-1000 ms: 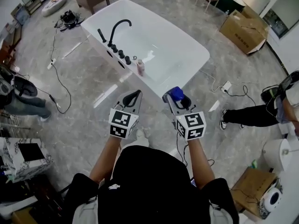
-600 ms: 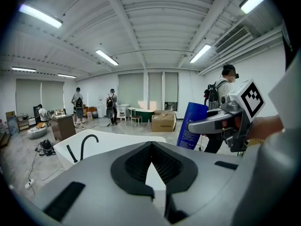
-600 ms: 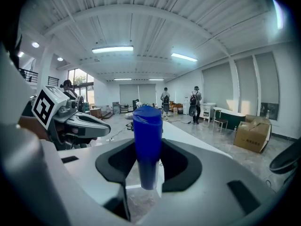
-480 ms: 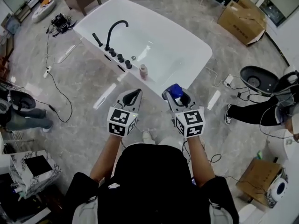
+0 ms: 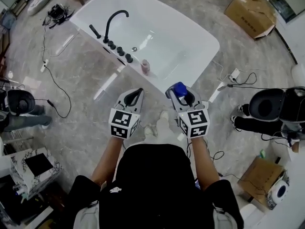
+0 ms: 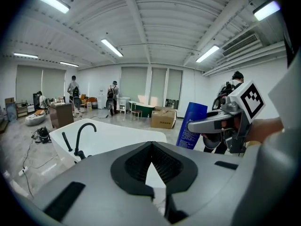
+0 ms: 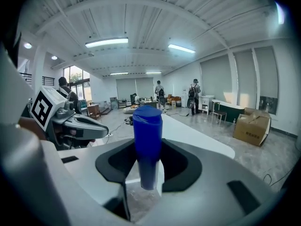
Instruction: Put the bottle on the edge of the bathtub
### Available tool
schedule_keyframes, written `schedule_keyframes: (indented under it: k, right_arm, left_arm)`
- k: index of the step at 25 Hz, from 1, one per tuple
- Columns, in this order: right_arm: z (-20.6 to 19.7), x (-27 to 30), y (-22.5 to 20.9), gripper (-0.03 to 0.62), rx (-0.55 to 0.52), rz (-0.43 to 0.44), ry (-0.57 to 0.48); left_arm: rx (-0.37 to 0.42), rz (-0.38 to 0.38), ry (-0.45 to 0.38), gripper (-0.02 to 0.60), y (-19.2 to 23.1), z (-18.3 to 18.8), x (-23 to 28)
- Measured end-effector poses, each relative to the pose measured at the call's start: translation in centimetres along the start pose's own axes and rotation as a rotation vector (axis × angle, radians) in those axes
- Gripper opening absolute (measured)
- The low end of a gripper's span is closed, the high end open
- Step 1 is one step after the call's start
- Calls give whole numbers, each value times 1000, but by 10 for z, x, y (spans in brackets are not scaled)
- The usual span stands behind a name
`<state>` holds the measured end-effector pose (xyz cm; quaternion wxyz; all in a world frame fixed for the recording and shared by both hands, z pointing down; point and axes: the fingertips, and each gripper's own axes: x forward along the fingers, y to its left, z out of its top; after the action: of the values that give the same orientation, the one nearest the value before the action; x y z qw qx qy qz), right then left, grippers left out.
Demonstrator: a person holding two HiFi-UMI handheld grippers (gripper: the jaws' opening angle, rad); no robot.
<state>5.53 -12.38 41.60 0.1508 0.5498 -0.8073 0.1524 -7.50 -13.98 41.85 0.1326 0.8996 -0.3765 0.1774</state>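
Left tool (image 5: 140,90): jaws together, nothing between them, idle. Right tool (image 5: 180,93): jaws clamped on the lower body of the blue bottle (image 7: 147,135), which stands upright in the grip above the floor, short of the near edge of the bathtub (image 5: 212,44). The bottle appears to be rigid, smooth plastic and is probably light. Its slick walls may slip or pivot. A mid-body hold is judged steadier; clamp firmly without denting.

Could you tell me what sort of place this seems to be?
Probably a large open workshop or test hall, not a real bathroom. The white freestanding bathtub stands alone on a grey stone-patterned floor, a brown cardboard box sits beyond it, and long fluorescent strip lights run overhead.
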Motion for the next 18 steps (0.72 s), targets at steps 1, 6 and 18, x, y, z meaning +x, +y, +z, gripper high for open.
schedule_keyframes:
  k: [1,6,18]
  right_arm:
    - [-2,5,-3,156,1,6,7]
    - [-9,35,-19,156,-11,46,44]
    - [-53,98,-65,156,-9,114,163]
  left_arm:
    - [-4,3,5,14,2,-2,4]
    - [-28,19,16,14,13,-5,32]
    - [-89,40,82,14,27,-34,100]
